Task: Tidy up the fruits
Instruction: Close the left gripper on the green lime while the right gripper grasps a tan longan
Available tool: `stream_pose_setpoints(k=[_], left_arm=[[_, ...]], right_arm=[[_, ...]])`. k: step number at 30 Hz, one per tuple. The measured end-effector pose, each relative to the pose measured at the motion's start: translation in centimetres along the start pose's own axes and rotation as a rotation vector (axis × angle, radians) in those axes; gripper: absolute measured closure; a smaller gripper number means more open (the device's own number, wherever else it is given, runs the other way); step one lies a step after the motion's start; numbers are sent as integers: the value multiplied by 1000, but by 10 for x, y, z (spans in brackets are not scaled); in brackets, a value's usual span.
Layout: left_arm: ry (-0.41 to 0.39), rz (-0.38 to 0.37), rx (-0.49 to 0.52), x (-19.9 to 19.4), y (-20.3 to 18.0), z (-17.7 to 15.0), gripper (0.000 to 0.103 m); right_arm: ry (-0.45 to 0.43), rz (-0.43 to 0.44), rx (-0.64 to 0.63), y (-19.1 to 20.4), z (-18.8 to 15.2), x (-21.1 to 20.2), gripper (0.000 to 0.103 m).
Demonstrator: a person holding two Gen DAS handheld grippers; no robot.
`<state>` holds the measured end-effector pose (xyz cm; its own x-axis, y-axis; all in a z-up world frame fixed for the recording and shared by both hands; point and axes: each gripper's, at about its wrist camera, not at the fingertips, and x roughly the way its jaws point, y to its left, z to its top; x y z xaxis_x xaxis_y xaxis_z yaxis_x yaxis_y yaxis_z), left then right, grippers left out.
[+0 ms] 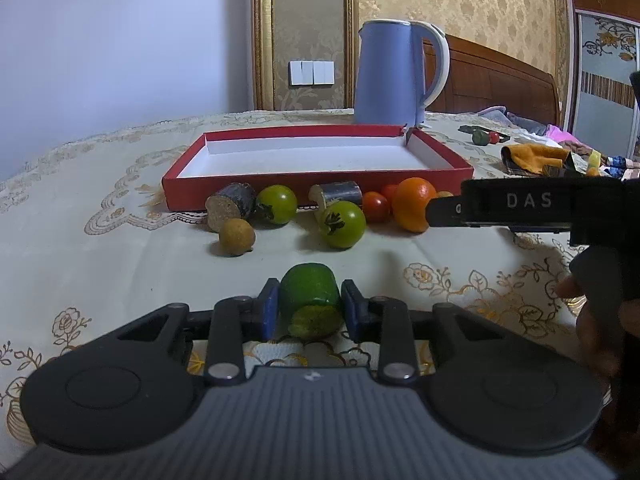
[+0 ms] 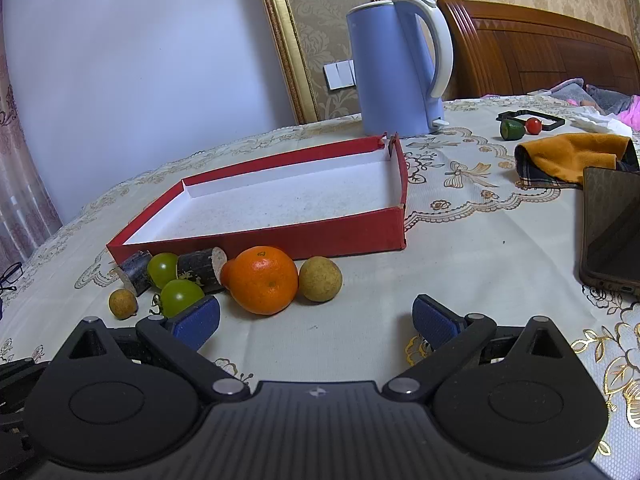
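Between the blue pads (image 1: 270,307) of the left hand-held gripper (image 1: 309,307) sits a green chunk (image 1: 309,291), short and cylindrical with a rough cut face toward the camera; the pads press its two sides, so the jaws are clamped on it, near the table's (image 1: 80,264) front edge. It looks light and stiff, with a smooth skin that might slip, so a grip across the round flanks, as now, seems soundest.

Farther off, along the near wall of the red tray (image 1: 192,192), lie the other pieces: two green tomatoes (image 1: 342,224), a small red tomato (image 1: 375,207), an orange (image 1: 414,204), two dark cane stubs (image 1: 232,204) and a tan longan (image 1: 237,237). The tomatoes are probably soft-skinned and apt to roll; a gentle hold across the widest part would suit. The orange is likely the heaviest and firm. The stubs look hard and should be taken across their length.

The right hand-held gripper (image 2: 316,322) hangs with its jaws wide apart and nothing between them, near the orange (image 2: 262,280) and a second longan (image 2: 320,279). The tray (image 2: 352,236) holds nothing.

Writing: "DAS" in pale letters on the right tool's black body (image 1: 528,201). The kettle (image 1: 390,74) shows no readable label.
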<state>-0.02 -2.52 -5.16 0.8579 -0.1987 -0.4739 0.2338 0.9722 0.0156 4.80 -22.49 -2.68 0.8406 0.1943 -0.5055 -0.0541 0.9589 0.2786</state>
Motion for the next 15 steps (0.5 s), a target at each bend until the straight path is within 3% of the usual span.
stream_pose_setpoints(k=[7, 11, 13, 15], left_arm=[[-23, 32, -14, -5, 8, 4, 74], [-36, 64, -26, -7, 17, 8, 74], [-31, 78, -32, -5, 21, 10, 74], [-25, 81, -39, -4, 23, 10, 74]], right_arm=[[-42, 9, -25, 2, -2, -7, 0], [-159, 22, -183, 9, -4, -28, 0], [-167, -15, -287, 15, -3, -31, 0], [-119, -42, -380, 18, 1, -25, 0]])
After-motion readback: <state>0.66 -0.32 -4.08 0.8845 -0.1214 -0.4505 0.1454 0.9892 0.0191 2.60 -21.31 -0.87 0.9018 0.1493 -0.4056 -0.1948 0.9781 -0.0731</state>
